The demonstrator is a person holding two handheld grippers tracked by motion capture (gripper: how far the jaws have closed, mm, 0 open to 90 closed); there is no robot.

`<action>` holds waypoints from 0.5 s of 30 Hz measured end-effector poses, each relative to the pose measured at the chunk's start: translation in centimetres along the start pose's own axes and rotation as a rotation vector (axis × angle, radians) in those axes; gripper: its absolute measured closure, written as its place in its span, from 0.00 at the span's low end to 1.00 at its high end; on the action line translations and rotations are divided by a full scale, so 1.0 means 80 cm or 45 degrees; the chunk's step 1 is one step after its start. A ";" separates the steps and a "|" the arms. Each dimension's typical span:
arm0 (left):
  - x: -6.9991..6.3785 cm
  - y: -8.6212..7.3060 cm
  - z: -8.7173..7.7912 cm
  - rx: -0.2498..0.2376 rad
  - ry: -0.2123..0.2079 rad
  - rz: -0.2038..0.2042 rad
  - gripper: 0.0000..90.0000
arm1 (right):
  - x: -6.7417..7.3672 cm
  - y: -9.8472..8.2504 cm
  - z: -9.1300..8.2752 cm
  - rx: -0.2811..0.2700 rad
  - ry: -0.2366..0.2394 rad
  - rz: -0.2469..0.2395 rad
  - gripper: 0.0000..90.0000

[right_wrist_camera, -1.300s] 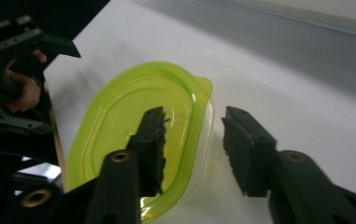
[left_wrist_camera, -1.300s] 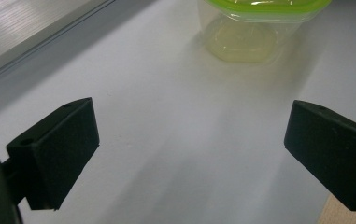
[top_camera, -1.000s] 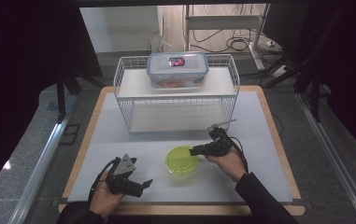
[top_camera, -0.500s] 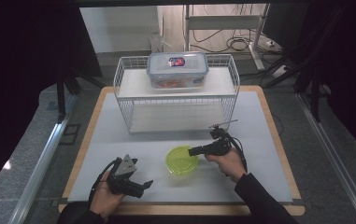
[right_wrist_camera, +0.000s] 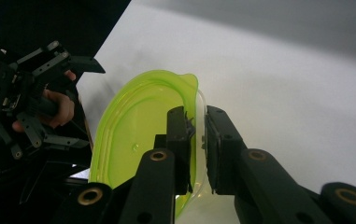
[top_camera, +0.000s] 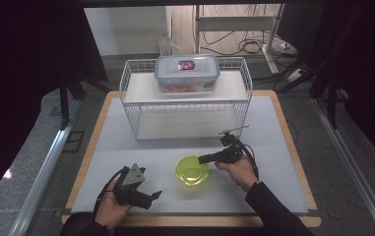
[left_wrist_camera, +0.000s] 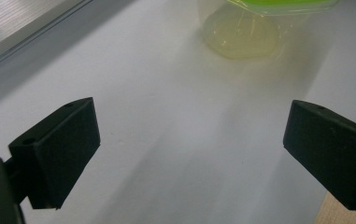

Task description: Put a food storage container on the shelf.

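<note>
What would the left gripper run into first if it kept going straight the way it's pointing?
Probably the green-lidded container. The left gripper is open over bare white mat, and the container sits ahead, slightly right of centre; depth is hard to judge.

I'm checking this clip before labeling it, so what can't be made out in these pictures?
- Green lid: left gripper view, top edge cuts it off.
- Lidded box contents: high view, too blurred and small.
- Clear bowl's rim: right gripper view, right claw covers the pinch point.
- Person's left hand: high view, bottom edge crops it.
</note>
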State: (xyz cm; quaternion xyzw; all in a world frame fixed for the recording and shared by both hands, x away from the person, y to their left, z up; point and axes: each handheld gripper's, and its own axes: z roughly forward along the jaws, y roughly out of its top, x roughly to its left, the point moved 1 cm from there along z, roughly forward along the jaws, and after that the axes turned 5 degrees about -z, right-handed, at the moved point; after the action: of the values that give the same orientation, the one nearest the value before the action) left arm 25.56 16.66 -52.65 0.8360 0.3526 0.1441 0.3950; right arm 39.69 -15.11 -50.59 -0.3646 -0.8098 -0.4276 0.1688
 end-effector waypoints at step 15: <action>0.000 0.000 0.002 0.016 0.001 0.006 0.04 | 0.000 0.002 -0.003 -0.010 -0.022 -0.033 0.87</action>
State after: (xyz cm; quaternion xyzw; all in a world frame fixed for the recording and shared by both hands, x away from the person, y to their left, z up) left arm 25.59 16.57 -52.77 0.8392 0.3518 0.1432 0.3893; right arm 39.82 -15.21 -50.38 -0.3585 -0.8141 -0.4297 0.1551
